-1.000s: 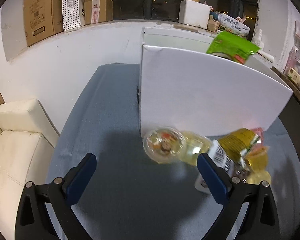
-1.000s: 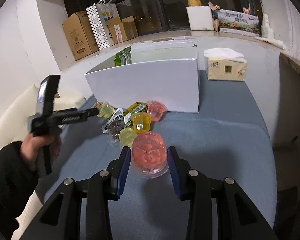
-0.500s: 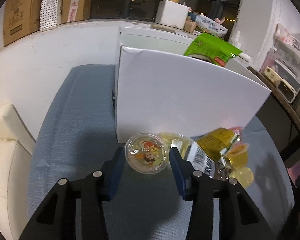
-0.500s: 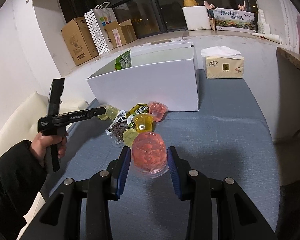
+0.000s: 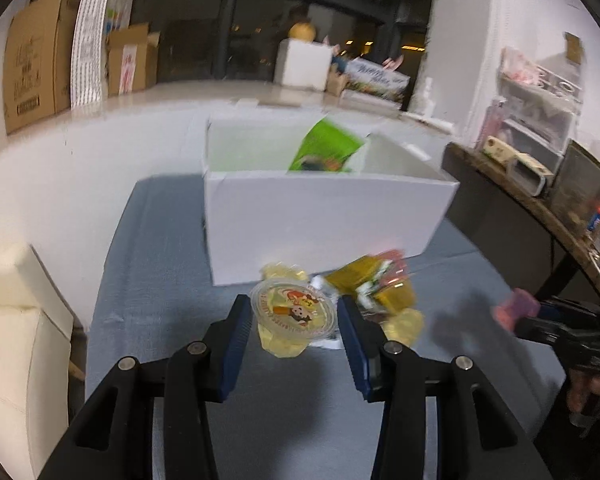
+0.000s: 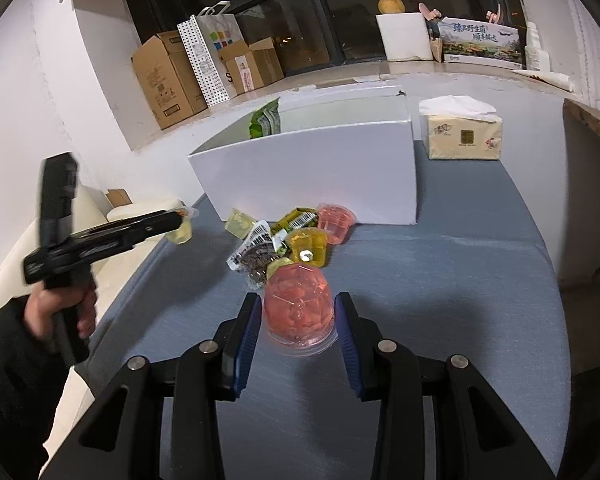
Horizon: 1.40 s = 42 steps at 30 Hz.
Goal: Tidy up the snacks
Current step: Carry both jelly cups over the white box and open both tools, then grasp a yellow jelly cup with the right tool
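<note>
- The left gripper, a black two-finger tool with blue pads, is clamping a clear plastic jelly cup with a cartoon-printed lid; its jaws, having just been closing, are standing partly open with the cup pressed between them.
- The lidded cup is hanging clear of the grey-blue tabletop, in front of the near wall of the open white cardboard box.
- In the right wrist view, the same tool is showing at the left with the yellowish cup at its tip, raised off the table edge, in a hand in a dark sleeve.
- The right gripper, of the same build, is gripping an inverted pink jelly cup of clear plastic; its jaws are standing partly open, the pads pressing the cup's sides, and its rim appears to be resting on the tabletop.
- A small heap of remaining snacks is lying against the front wall of the box: yellow and pink jelly cups and printed foil sachets.
- A green snack bag is standing inside the box, leaning on its inner wall.
- A beige tissue pack is sitting just beside the right end of the box.
- Brown cardboard cartons are lining the window ledge beyond.
</note>
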Each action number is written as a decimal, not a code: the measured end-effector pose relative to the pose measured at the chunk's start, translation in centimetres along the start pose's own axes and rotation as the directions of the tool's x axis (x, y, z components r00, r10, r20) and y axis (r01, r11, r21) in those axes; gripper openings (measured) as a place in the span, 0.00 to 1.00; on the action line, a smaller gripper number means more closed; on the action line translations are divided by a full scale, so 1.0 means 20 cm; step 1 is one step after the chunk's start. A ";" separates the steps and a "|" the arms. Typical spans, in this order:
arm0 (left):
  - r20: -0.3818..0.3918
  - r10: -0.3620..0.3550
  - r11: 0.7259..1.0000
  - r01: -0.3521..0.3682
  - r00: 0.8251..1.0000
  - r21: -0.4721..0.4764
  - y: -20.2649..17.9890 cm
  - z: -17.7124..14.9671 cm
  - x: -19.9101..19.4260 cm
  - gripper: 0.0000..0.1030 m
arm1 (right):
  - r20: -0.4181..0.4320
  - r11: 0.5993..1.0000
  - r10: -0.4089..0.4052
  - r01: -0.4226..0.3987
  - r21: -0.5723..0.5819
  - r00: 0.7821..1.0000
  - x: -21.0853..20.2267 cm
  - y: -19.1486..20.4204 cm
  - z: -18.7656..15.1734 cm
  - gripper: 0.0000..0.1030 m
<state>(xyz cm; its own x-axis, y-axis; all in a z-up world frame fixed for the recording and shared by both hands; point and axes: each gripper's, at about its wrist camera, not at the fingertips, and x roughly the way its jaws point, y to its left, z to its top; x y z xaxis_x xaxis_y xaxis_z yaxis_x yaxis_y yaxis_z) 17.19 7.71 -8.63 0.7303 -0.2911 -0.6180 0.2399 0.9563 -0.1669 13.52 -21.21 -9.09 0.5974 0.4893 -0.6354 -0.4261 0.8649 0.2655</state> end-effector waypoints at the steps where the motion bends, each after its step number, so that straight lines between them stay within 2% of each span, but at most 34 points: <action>1: 0.012 -0.007 1.000 0.007 1.000 0.003 -0.03 0.01 -0.03 0.47 | 0.009 1.000 0.002 -0.001 -0.003 1.000 0.00 0.01 0.03 0.40; 5: 0.057 -0.040 0.999 0.041 0.998 -0.015 -0.09 0.13 -0.12 0.47 | 0.047 1.000 0.013 -0.012 -0.015 0.999 -0.01 0.02 0.15 0.40; 9: 0.108 -0.050 0.998 0.054 0.993 -0.033 -0.09 0.33 -0.10 0.47 | 0.083 0.999 0.035 -0.035 -0.005 0.996 0.01 0.01 0.35 0.40; 15: 0.078 -0.050 0.999 0.051 0.996 -0.016 -0.08 0.59 0.12 0.47 | 0.117 1.000 0.011 -0.010 -0.006 0.993 0.10 -0.04 0.67 0.40; 20: 0.034 -0.061 0.998 0.061 0.998 -0.001 -0.10 0.68 0.31 0.48 | 0.096 1.000 -0.022 0.021 0.007 0.995 0.23 -0.13 0.83 0.40; 21: 0.018 -0.058 0.998 0.058 0.998 0.005 -0.10 0.70 0.34 0.49 | 0.086 1.000 -0.020 0.019 0.014 0.996 0.26 -0.15 0.86 0.40; 22: 0.004 -0.047 0.999 0.047 0.999 0.003 -0.11 0.71 0.37 0.61 | 0.073 0.999 -0.023 0.021 0.025 0.997 0.29 -0.18 0.88 0.41; 23: -0.002 -0.024 1.000 0.024 1.000 -0.003 -0.11 0.72 0.40 0.74 | 0.055 0.999 -0.026 0.024 0.039 0.998 0.31 -0.20 0.89 0.45; 24: 0.001 -0.011 1.000 0.011 1.000 -0.007 -0.10 0.73 0.41 0.98 | 0.033 0.998 -0.034 0.032 0.059 0.999 0.33 -0.22 0.91 0.56; 25: 0.015 -0.012 1.000 0.012 1.000 -0.011 -0.10 0.74 0.42 1.00 | 0.027 0.995 -0.056 0.053 0.086 0.998 0.34 -0.25 0.91 0.86; 26: 0.012 -0.017 1.000 0.017 1.000 -0.014 -0.10 0.74 0.42 1.00 | 0.061 0.993 -0.065 0.059 0.104 0.996 0.31 -0.26 0.90 0.97; 28: -0.002 -0.017 1.000 0.017 1.000 -0.014 -0.09 0.73 0.42 1.00 | 0.089 0.993 -0.061 0.052 0.104 0.994 0.28 -0.27 0.88 0.97; 39: 0.003 0.040 0.999 -0.040 0.999 -0.001 -0.09 0.66 0.27 1.00 | 0.083 0.995 -0.076 0.071 0.064 0.994 0.21 -0.22 0.78 1.00; 42: 0.037 0.041 0.999 -0.040 0.998 -0.004 -0.11 0.62 0.18 1.00 | 0.070 0.996 -0.073 0.069 0.057 0.995 0.16 -0.19 0.72 1.00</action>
<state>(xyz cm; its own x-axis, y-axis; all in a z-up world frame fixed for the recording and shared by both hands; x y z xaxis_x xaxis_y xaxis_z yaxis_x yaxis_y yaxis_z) 27.27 4.30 -1.01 0.7627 -0.2528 -0.5953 0.2073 0.9674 -0.1452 26.79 -21.39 -1.66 0.6726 0.4319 -0.6008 -0.3449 0.9014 0.2619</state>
